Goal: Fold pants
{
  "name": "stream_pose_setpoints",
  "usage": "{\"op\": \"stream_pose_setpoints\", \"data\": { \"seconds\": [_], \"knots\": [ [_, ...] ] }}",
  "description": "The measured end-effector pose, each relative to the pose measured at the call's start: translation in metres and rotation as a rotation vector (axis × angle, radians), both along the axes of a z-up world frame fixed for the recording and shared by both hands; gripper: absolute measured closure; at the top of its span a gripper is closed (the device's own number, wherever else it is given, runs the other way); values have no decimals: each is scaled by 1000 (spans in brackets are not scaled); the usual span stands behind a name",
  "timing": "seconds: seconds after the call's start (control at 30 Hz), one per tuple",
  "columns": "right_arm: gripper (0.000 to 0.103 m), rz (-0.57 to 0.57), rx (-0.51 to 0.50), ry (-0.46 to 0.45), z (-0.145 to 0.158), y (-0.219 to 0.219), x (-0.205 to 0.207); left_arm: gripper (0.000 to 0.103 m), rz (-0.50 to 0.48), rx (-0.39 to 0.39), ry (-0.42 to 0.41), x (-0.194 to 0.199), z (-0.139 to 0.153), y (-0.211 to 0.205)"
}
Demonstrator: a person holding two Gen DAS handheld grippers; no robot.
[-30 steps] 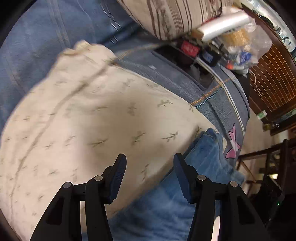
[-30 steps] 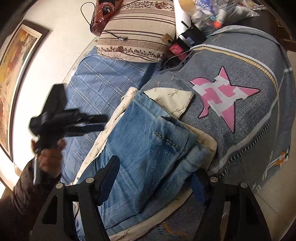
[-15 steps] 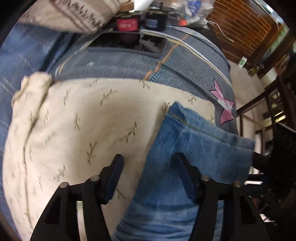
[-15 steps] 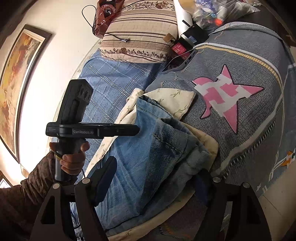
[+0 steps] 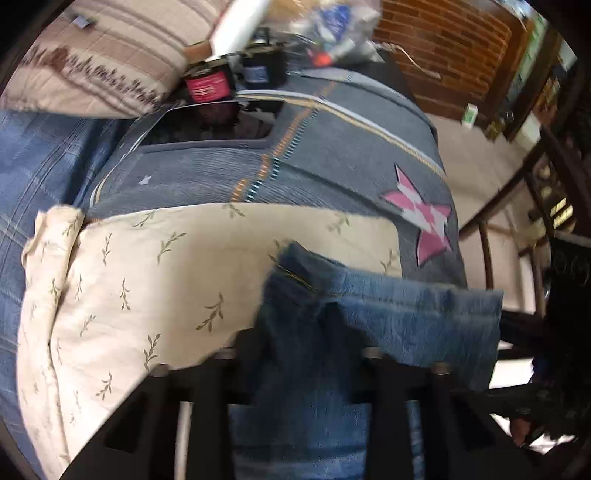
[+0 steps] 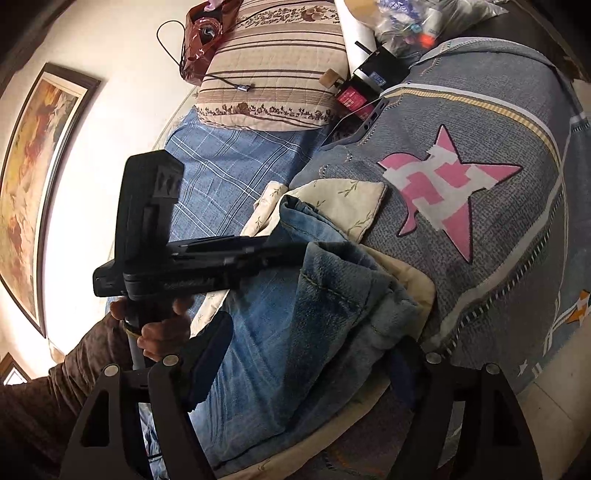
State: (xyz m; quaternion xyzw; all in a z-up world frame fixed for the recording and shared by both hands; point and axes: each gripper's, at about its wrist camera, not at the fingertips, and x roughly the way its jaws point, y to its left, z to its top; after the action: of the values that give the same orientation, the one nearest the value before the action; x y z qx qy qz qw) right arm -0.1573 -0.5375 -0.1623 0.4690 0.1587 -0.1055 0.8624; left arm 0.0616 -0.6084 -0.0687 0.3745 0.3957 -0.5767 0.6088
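Observation:
Blue denim pants [image 6: 295, 332] lie partly folded on a cream leaf-print cloth [image 5: 155, 280] on the bed. In the left wrist view the pants' hem end [image 5: 388, 317] drapes over my left gripper [image 5: 299, 354]; its fingers are wide apart with denim between them, tips hidden. In the right wrist view the left gripper [image 6: 280, 251] reaches in from the left to the folded edge. My right gripper [image 6: 306, 354] is open, its fingers [image 6: 210, 354] straddling the pants at the near end.
A grey quilt with a pink star [image 6: 447, 192] covers the bed's right part. A striped pillow [image 6: 273, 74], small boxes [image 6: 354, 96], a tablet [image 5: 207, 122] and plastic bags [image 5: 332, 26] lie at the head. The bed edge and floor [image 5: 487, 162] are right.
My left gripper has moved forward under the pants' hem end, and the denim now drapes over its fingers. The right gripper has held its place around the pants.

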Motion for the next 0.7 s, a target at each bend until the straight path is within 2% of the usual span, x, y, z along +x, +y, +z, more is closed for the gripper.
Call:
{"op": "stream_pose_setpoints", "data": {
  "seconds": [0.07, 0.1, 0.17, 0.23, 0.3, 0.47, 0.6, 0.7],
  "knots": [
    [74, -35, -10, 49, 0, -1, -1, 91, 47, -16, 31, 5, 4, 5],
    [80, -51, -4, 84, -2, -3, -1, 93, 54, -30, 35, 5, 7, 8],
    [82, -62, 58, 70, -6, -9, -7, 94, 57, -66, 26, -3, 18, 19],
    [83, -63, 51, 66, 0, -6, -9, 94, 61, -96, 29, -7, 31, 32],
    [86, -48, -7, 64, 17, 2, -9, 94, 78, -137, 24, -10, 51, 50],
    [86, 26, -154, 35, 67, 31, -1, 94, 171, -222, 47, -6, 94, 106],
    [86, 118, -246, 14, 99, 65, 17, 93, 273, -252, 62, 6, 111, 158],
    [86, 206, -278, 4, 112, 94, 38, 93, 371, -264, 96, 16, 114, 205]
  ]
}}
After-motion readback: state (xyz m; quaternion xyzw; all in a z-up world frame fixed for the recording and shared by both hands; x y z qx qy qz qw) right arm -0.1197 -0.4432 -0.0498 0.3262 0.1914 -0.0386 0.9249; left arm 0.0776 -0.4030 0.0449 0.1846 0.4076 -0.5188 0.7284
